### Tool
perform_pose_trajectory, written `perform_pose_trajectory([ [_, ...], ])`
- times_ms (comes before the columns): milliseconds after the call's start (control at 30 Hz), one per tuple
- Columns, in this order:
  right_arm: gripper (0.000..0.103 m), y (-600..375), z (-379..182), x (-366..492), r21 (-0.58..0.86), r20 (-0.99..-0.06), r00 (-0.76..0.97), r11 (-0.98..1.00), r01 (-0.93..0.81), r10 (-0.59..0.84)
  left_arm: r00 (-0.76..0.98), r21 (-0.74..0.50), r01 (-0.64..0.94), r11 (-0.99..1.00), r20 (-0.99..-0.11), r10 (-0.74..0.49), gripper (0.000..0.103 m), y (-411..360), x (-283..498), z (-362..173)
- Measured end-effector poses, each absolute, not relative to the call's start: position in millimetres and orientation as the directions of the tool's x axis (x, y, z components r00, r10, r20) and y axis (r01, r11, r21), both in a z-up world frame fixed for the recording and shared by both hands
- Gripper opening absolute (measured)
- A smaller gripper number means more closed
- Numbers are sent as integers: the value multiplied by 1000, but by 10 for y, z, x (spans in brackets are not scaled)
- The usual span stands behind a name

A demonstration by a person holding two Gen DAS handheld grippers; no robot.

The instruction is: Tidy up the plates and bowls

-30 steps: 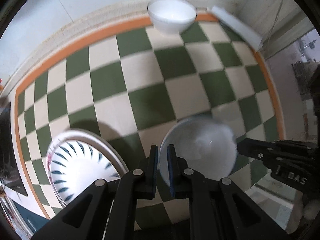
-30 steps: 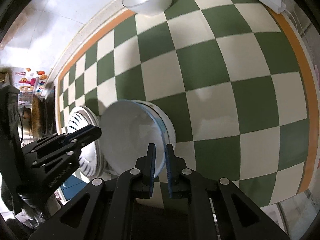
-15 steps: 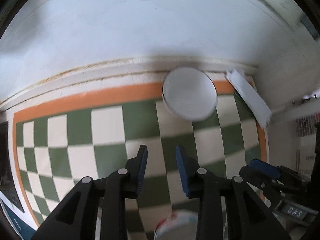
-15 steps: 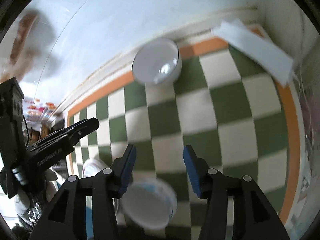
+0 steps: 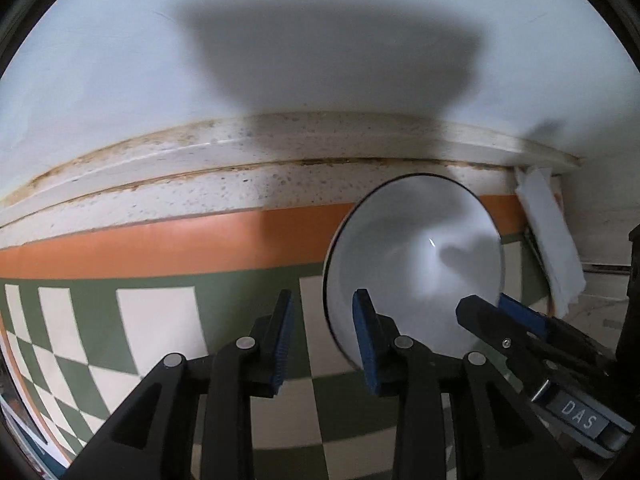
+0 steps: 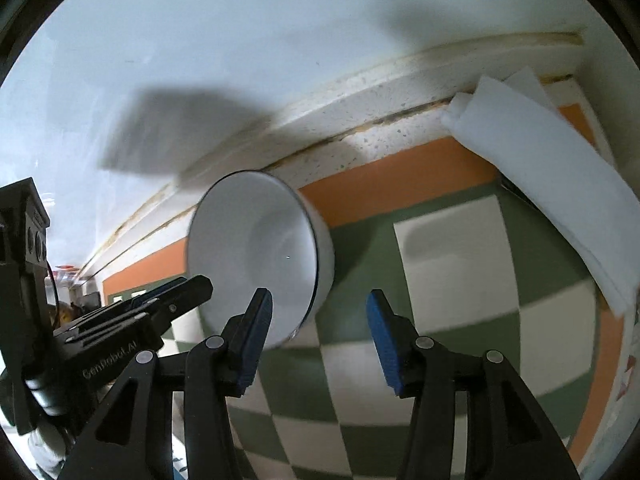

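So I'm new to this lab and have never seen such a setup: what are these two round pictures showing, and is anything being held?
No robot here: a person carries a two-finger gripper in each hand, each with a fisheye camera looking along its fingers. One picture is from the left gripper, the other from the right gripper. Both are open and empty. Ahead, a white bowl sits on a green-and-cream checkered cloth with an orange border, near the wall. Folded white paper lies at the corner.

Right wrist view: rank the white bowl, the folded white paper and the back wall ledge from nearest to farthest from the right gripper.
1. White bowl: just ahead-left of the right gripper, beside its left finger.
2. Folded white paper: far right, on the checkered cloth's edge.
3. Back wall ledge: behind both, along the wall.
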State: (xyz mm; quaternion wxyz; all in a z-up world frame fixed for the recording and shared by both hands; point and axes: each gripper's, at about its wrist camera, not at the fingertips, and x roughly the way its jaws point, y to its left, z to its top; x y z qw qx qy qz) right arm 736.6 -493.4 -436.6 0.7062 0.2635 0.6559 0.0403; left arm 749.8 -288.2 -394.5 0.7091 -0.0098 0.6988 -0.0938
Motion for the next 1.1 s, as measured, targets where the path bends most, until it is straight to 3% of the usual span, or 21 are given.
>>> perform_pose_trajectory([
  [67,52,-4922,-4446,7425,420,-908,125,861,288,401,-1,-136,119,984,-991,-137,27,-2897,7522,-4032],
  [100,51,-4924,-4496,7439,422,-906,124,859,289,404,5,-140,116,983,-990,-142,21,-2894,7526,-4058],
  [167,40,-4918,-4550,7457,421,-907,125,860,289,403,11,-145,113,983,-989,-148,11,-2895,7529,-4086],
  [200,25,-4915,-4567,7464,421,-907,127,860,289,401,10,-158,110,981,-987,-160,9,-2892,7526,-4096],
  [267,17,-4903,-4571,7471,437,-899,143,852,287,413,15,-163,112,980,-986,-166,7,-2903,7518,-4093],
  [667,14,-4859,-4472,7341,415,-909,155,872,258,387,66,-153,142,978,-984,-164,7,-3045,7334,-3843],
  [1100,14,-4714,-3864,6742,425,-898,212,884,197,385,164,-169,180,969,-966,-199,7,-2734,6763,-3132],
])
